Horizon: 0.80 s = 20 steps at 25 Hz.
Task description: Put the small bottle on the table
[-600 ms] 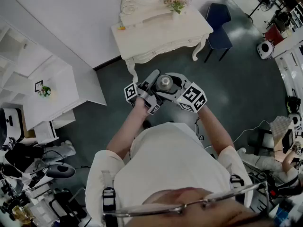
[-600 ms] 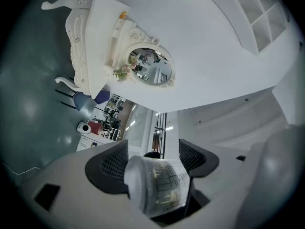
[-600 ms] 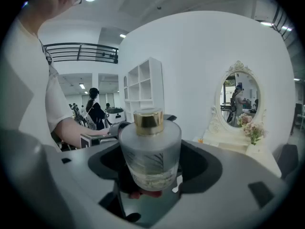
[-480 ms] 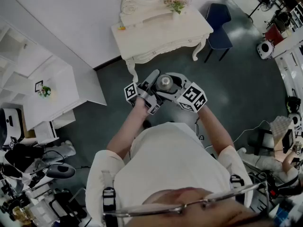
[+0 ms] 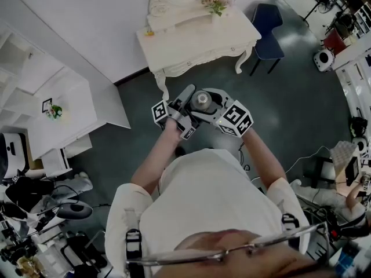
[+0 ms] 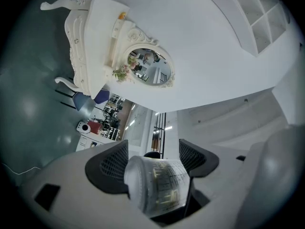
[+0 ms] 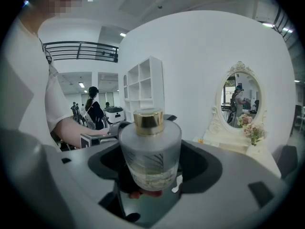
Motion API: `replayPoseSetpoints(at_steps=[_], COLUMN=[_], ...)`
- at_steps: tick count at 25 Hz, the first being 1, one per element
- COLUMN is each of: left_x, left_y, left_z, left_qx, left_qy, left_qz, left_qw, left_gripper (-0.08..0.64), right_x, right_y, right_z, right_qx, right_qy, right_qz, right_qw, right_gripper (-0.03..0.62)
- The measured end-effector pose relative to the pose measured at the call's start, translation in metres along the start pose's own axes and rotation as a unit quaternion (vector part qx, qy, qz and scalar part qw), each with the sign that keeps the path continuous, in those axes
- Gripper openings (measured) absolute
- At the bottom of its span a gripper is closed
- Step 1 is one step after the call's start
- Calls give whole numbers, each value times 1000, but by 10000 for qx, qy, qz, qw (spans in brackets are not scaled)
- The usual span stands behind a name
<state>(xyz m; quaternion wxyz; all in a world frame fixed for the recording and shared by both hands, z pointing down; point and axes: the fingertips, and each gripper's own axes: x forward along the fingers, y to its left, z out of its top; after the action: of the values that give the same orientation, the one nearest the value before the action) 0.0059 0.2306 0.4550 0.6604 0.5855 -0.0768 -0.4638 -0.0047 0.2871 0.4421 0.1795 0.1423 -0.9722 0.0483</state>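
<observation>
The small bottle [image 5: 201, 101] is frosted glass with a gold cap. It is held upright at chest height over the dark floor, between both grippers. My left gripper [image 5: 191, 99] reaches in from the left. In the left gripper view the bottle [image 6: 155, 182] fills the gap between the mesh pads [image 6: 108, 163]. My right gripper [image 5: 212, 104] comes in from the right. In the right gripper view the bottle [image 7: 150, 154] stands between the widely spread jaws. The white dressing table [image 5: 191, 39] lies ahead, some way beyond the grippers.
An oval mirror [image 6: 148, 67] and pink flowers [image 5: 215, 3] stand at the back of the table. A blue chair [image 5: 268, 30] sits to its right, and white shelving [image 5: 52, 97] lines the left wall. Equipment and cables crowd the floor at lower left and far right.
</observation>
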Motion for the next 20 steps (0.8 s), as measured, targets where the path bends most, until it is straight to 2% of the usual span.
replayPoseSetpoints(at_steps=[20], left_x=[-41], left_y=[-15], left_z=[20], left_qx=[-238], left_qy=[271], left_qz=[157], left_qw=[9992], left_gripper=[327], right_x=[42], right_y=[28], right_z=[6], right_qx=[210], right_qy=[-58], right_qz=[-394], right_qw=[9990], right_gripper=[344])
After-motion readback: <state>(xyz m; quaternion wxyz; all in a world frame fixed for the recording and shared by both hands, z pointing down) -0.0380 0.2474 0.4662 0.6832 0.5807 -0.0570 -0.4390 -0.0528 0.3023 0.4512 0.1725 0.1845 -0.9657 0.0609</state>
